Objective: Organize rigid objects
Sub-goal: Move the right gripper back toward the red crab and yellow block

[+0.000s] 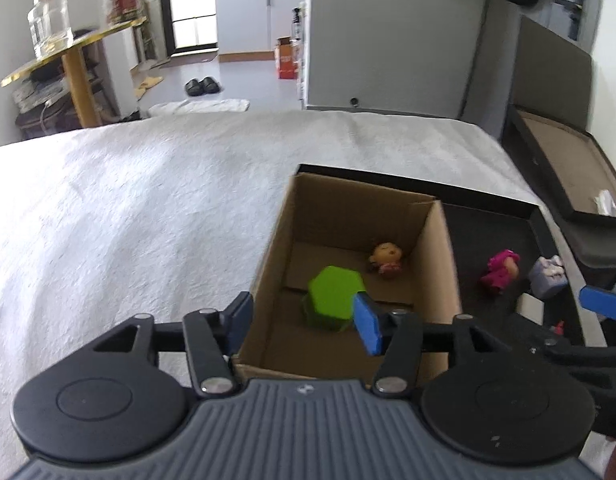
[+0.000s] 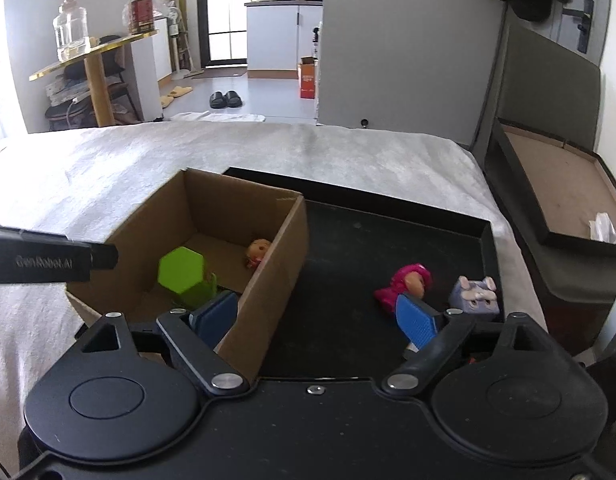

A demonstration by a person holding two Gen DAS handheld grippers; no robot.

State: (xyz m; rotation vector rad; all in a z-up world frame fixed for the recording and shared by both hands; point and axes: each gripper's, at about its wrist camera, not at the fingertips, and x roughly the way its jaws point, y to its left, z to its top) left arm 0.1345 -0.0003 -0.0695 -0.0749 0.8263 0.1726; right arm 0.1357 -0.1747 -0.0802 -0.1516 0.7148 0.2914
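Left gripper (image 1: 305, 322) open above green hexagonal block (image 1: 335, 300) inside cardboard box (image 1: 442, 264)

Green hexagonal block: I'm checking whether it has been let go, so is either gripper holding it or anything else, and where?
Nothing is held. The green hexagonal block lies in the cardboard box, clear of the open left gripper; the right gripper is open and empty too.

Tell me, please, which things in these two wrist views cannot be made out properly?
- Green hexagonal block: left wrist view, lower right part behind a blue pad.
- Small doll in the cardboard box: right wrist view, body hidden by the box wall.
- Pink figure: right wrist view, lower part behind the right gripper's pad.
- Small red item: left wrist view, too small to identify.
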